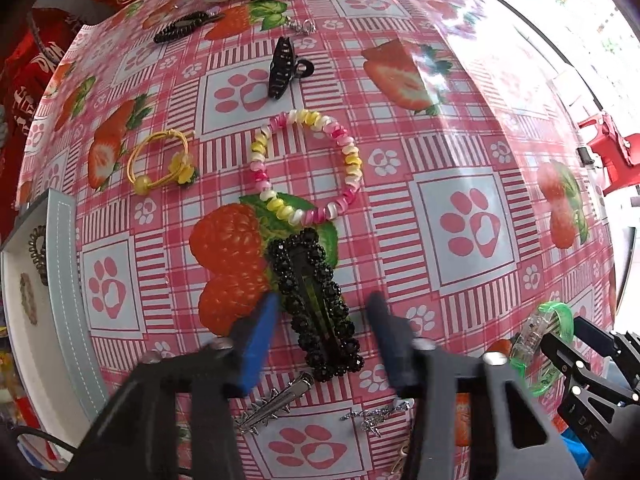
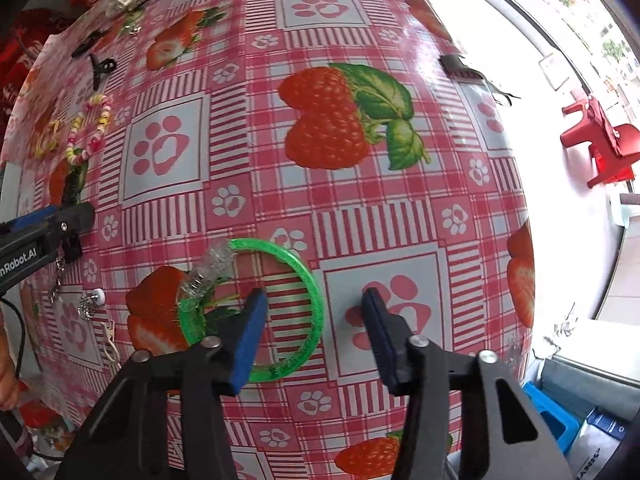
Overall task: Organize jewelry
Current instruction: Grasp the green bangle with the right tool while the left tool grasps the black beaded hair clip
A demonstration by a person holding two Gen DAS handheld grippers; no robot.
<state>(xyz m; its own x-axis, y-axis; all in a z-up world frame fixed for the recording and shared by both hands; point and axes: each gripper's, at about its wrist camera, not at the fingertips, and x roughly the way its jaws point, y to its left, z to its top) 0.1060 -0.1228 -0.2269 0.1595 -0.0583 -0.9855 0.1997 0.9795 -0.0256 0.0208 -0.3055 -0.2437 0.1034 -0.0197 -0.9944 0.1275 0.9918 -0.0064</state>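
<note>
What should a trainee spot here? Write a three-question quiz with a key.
1. True or false: the left tongs are shut on the black beaded clip.
2. Which is nearest the right tongs? A. green bangle B. yellow hair tie C. black claw clip
3. Fill in: the pink, white and yellow bracelet lies on the ____ side of the beaded clip, seen from the left wrist.

Key: 1. False, they are open with a finger on each side of it. 2. A. 3. Far.
</note>
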